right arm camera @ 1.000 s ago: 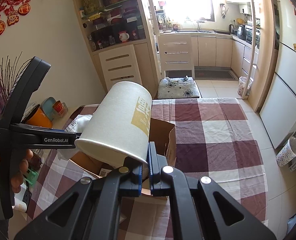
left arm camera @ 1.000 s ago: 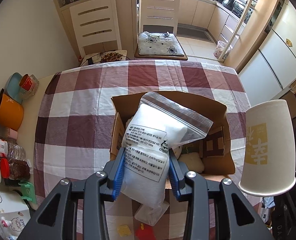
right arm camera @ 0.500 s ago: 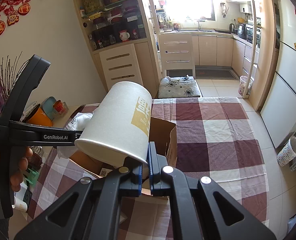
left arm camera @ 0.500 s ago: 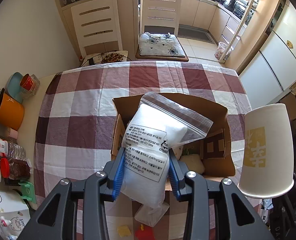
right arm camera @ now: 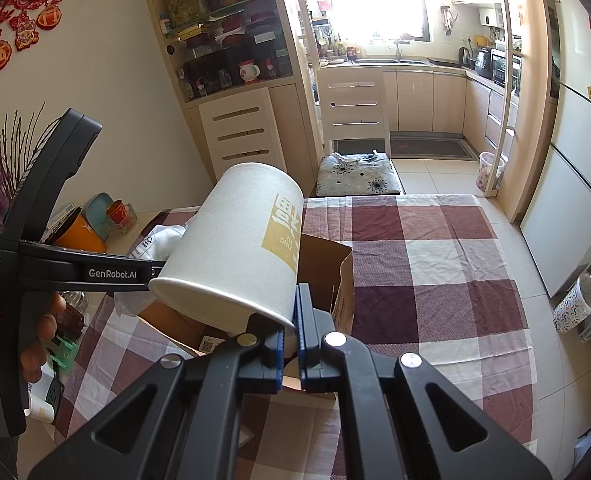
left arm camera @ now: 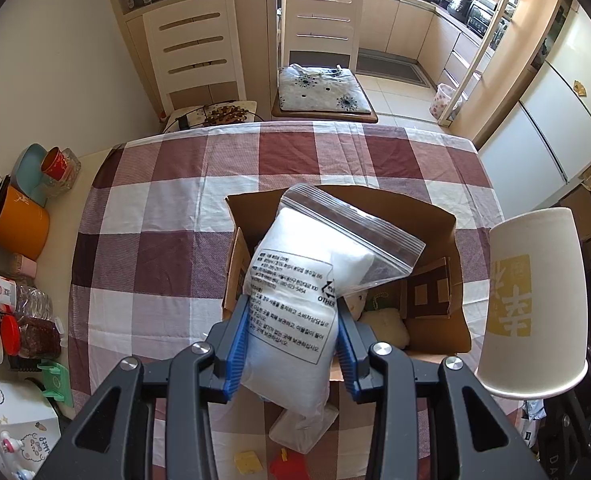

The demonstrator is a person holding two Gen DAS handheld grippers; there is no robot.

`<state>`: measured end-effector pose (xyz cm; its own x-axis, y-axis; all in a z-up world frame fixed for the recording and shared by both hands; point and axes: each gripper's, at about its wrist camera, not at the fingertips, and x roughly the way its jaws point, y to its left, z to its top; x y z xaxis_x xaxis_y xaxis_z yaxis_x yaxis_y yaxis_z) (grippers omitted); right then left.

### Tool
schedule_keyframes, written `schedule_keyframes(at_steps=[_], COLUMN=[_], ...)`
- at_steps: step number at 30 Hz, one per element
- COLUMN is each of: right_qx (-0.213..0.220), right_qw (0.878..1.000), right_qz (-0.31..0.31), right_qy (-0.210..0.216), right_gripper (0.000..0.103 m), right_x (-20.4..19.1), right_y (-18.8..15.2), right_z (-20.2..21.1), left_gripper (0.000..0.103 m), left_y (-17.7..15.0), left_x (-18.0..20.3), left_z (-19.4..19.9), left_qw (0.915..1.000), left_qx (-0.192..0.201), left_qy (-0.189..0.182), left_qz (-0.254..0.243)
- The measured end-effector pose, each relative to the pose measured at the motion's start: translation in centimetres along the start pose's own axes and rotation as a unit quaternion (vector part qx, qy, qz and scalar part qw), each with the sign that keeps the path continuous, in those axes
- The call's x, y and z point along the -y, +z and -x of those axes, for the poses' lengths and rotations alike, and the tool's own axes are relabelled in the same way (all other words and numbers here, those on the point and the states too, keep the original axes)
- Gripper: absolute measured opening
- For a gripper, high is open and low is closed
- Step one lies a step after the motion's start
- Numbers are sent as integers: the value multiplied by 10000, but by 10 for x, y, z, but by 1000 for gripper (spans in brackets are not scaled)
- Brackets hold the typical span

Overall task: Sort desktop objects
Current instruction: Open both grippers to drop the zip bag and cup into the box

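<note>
We read "GenRobot.AI" in white on the black bar of the left handheld device (right arm camera: 111, 273), and "Data Acquisition System" in small white print further left on the same body. The paper cup (right arm camera: 235, 246) carries a gold panel with large Chinese characters we cannot make out in full, and beneath them the Latin letters "XING FU". The zip bag (left arm camera: 295, 312) bears a black-bordered label of dense Korean print, too small for us to transcribe; beside its recycling arrows we read "OTHER". A QR code sits on the cardboard box (right arm camera: 337, 280), unreadable. Red paper decorations (right arm camera: 19, 24) on the wall show Chinese characters.
</note>
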<state>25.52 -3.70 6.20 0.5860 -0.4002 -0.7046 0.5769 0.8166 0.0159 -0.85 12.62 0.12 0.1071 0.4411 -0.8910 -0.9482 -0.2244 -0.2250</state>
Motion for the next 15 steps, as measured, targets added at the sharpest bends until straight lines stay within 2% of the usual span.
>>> schedule_keyframes(at_steps=[4, 5, 7, 8, 9, 11, 12, 13, 15], right_qx=[-2, -19, -17, -10, 14, 170, 294, 507, 653], right_qw=[10000, 9998, 9998, 9998, 9998, 9996, 9994, 9987, 9978], right_qz=[12, 115, 120, 132, 156, 206, 170, 103, 99], right_qy=[20, 146, 147, 157, 153, 97, 42, -22, -27], right_gripper=[5, 5, 6, 6, 10, 56, 87, 90, 90], right_x=[0, -1, -1, -1, -1, -4, -4, -4, -4], right_y=[0, 0, 0, 0, 0, 1, 1, 1, 4], right_z=[0, -1, -1, 0, 0, 4, 7, 14, 20], left_gripper=[39, 39, 44, 52, 62, 73, 73, 73, 73], left_y=[0, 0, 1, 1, 1, 4, 5, 5, 5], left_x=[0, 0, 1, 2, 1, 1, 1, -1, -8], left_z=[-1, -1, 0, -1, -2, -5, -7, -8, -8], left_qw=[10000, 10000, 9999, 9999, 9998, 9991, 9982, 9978, 9987], left_qx=[-7, -8, 25, 33, 25, -17, -65, -79, -82], left_qy=[-9, -8, -37, -13, 119, 399, 557, 631, 491], left_qz=[-37, -43, -110, -145, -141, -162, -196, -204, -104])
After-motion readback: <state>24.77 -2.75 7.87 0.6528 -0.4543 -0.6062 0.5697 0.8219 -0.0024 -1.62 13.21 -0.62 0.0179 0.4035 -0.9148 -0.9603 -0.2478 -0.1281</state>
